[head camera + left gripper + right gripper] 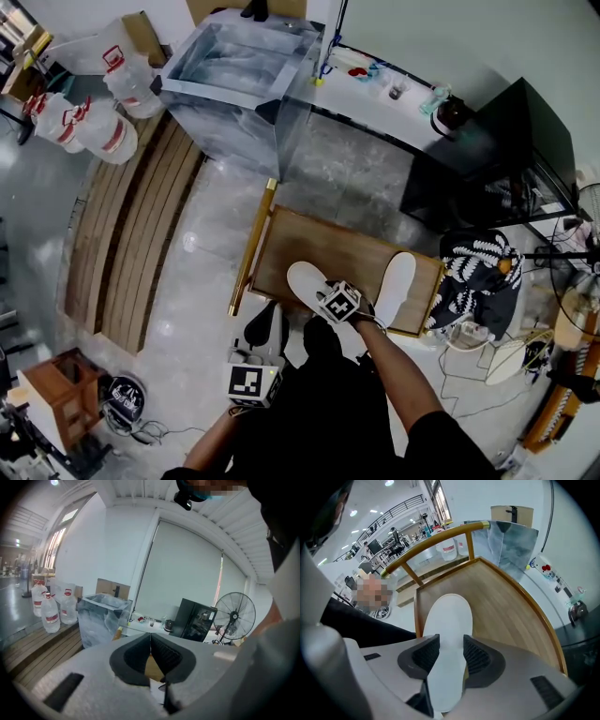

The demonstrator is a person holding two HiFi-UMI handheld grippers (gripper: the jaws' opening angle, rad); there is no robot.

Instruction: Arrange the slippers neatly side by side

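My right tool [451,652] sits spread astride flat white slipper [447,616] on brown wooden worktop [501,609]; left tool [150,641] pressed together.

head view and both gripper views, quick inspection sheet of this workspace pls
surface: wooden platform with a brass-coloured rail, on a glossy floor
job's things: white slipper and second slipper on the platform, apart and splayed, not side by side
clutter: water bottles, translucent tank
grippers: right gripper open, astride the white slipper; left gripper shut, empty
cables: thin cable loose on the floor
surroundings: black cabinet, standing fan
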